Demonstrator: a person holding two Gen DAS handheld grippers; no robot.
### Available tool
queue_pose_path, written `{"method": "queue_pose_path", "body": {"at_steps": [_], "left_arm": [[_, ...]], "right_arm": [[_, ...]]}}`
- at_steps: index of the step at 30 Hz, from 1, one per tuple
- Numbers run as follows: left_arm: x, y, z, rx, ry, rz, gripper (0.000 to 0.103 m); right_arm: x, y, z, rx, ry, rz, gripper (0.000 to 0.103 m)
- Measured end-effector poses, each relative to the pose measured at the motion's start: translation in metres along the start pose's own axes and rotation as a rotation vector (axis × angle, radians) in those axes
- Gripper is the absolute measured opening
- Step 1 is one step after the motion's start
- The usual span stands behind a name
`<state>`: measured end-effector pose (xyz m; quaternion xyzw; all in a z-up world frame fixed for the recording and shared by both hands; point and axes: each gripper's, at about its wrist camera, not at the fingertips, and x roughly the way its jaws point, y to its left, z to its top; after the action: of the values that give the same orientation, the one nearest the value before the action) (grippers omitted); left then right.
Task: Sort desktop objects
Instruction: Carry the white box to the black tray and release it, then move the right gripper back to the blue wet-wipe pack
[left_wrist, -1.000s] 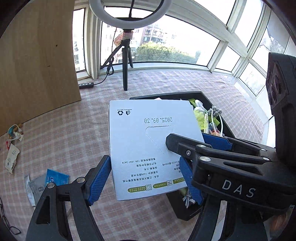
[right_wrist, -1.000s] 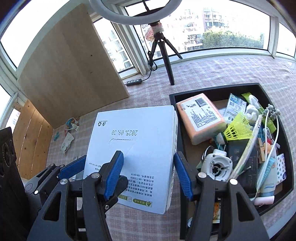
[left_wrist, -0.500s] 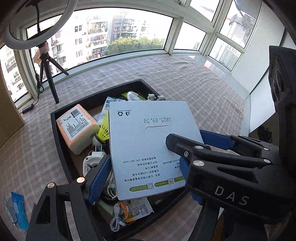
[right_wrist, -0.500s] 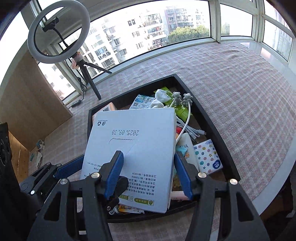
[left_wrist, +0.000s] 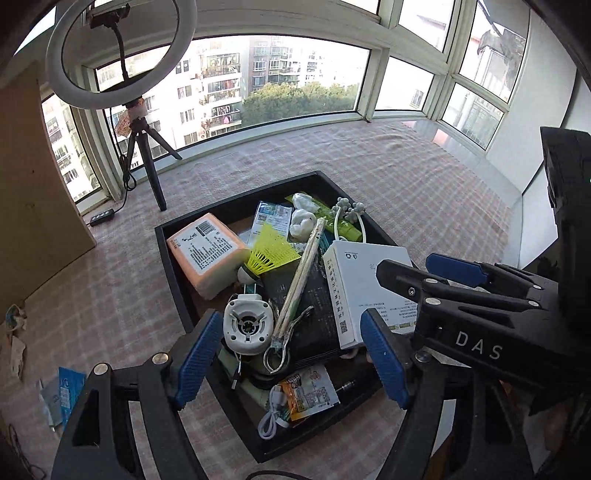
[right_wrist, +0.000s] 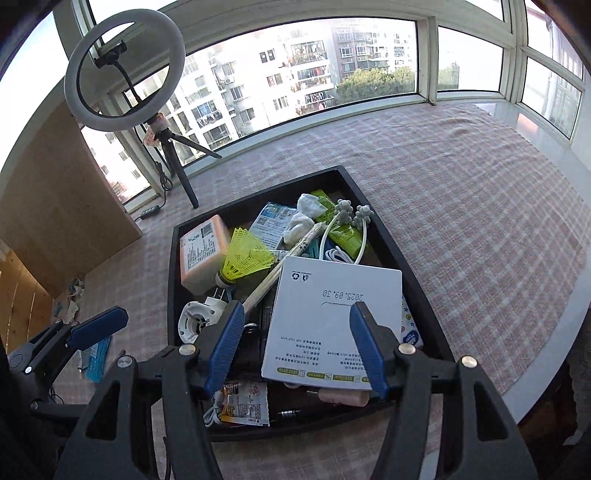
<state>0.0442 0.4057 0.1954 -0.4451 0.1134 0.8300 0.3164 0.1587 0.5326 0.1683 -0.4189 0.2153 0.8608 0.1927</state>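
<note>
Here, the white box (right_wrist: 334, 321) is seen lying in the black tray (right_wrist: 410, 280). The right tool (right_wrist: 295, 343) is being opened around it, pads clear. The left tool (left_wrist: 288, 358) is held open, empty.

A white box (right_wrist: 334, 325) with black print lies in a black tray (right_wrist: 391, 236). The shuttlecock (right_wrist: 245, 260) is yellow, the packet (right_wrist: 201, 254) orange, the tube (right_wrist: 341, 230) green. The tabletop (right_wrist: 461, 206) cloth is pink-and-white plaid. Claw pads (right_wrist: 225, 347) are blue.

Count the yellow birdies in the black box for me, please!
1. The yellow shuttlecock lies in the black tray, between the orange pack and the white box. More could hide underneath.
</note>
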Motion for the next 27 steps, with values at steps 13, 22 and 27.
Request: {"method": "queue_pose_path", "body": {"at_steps": [13, 22, 27], "left_arm": [[-0.056, 0.068, -0.037, -0.088, -0.063, 0.101, 0.075], [-0.088, 0.118, -0.056, -0.17, -0.101, 0.157, 0.075], [-0.105, 0.15, -0.07, -0.225, -0.116, 0.211, 0.075]], "right_arm": [[-0.017, 0.066, -0.008, -0.094, -0.005, 0.122, 0.06], [-0.012, 0.128, -0.014, -0.168, 0.015, 0.186, 0.06], [-0.011, 0.166, -0.02, -0.219, 0.028, 0.219, 0.06]]}}
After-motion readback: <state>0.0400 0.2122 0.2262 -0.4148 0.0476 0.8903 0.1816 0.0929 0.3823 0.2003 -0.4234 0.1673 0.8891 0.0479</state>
